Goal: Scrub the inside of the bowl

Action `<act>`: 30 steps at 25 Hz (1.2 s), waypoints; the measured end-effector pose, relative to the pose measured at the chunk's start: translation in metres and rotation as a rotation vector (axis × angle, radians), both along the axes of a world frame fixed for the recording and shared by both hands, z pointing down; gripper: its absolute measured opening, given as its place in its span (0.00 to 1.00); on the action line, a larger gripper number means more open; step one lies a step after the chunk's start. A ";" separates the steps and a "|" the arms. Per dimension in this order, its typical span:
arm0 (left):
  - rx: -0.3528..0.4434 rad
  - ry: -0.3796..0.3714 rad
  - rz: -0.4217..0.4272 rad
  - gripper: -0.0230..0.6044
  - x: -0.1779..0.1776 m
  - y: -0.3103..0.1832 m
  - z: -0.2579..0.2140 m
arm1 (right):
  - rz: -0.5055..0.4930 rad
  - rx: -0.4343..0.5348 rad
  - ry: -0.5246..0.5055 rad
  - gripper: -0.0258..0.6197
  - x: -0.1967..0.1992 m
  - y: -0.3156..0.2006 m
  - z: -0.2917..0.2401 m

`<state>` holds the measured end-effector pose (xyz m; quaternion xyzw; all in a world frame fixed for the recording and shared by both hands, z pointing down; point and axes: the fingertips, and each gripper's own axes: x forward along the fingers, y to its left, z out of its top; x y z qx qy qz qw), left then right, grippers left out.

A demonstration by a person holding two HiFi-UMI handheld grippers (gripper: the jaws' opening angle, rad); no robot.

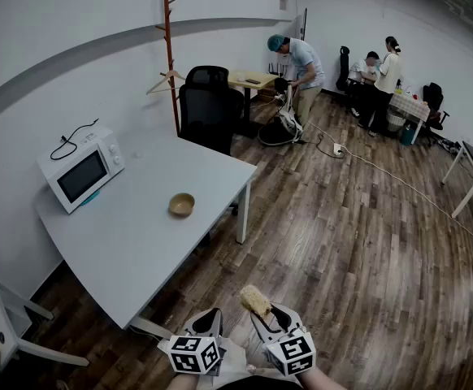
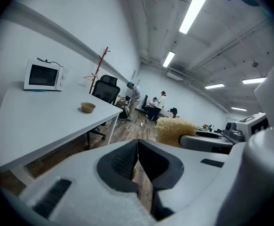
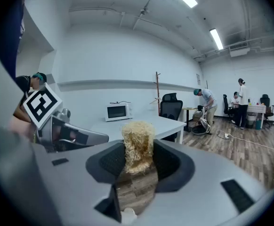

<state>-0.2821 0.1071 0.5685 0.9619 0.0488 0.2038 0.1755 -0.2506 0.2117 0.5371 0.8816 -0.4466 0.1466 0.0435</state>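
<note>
Right gripper (image 1: 265, 311) is nearest to me, its jaws pinching the scrubber (image 1: 255, 300), which sticks out forward so it can rub inside the bowl (image 1: 181, 205). Left gripper (image 1: 208, 322) jaws are pressed together, empty. I see the bowl on the bench (image 1: 139, 242), well apart

right gripper (image 3: 138, 167): jaws clamped on tan fibrous scrubber (image 3: 138, 142), standing upright between pads | left of claw: left gripper (image 3: 93, 136) | ahead: white table (image 3: 167, 122), microwave (image 3: 117, 111) | ahead-right: black chair (image 3: 171, 108)
</note>
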 end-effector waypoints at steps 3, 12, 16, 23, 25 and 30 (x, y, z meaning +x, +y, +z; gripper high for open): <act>0.005 0.003 0.004 0.07 0.001 0.002 -0.002 | -0.002 0.000 0.001 0.31 0.000 0.001 -0.001; 0.017 -0.005 0.015 0.07 0.004 0.012 0.001 | -0.013 0.003 0.003 0.31 0.003 0.005 0.001; 0.020 -0.007 0.022 0.07 0.006 0.015 0.000 | -0.003 0.008 -0.005 0.31 0.005 0.008 0.002; 0.023 -0.022 0.024 0.07 0.012 0.013 0.003 | 0.001 0.037 -0.033 0.31 0.013 0.009 0.005; 0.024 -0.027 0.024 0.07 0.016 0.013 0.004 | 0.001 0.043 -0.040 0.31 0.018 0.009 0.005; 0.020 -0.030 0.025 0.07 0.035 0.013 0.004 | -0.007 0.064 -0.060 0.31 0.033 0.006 0.007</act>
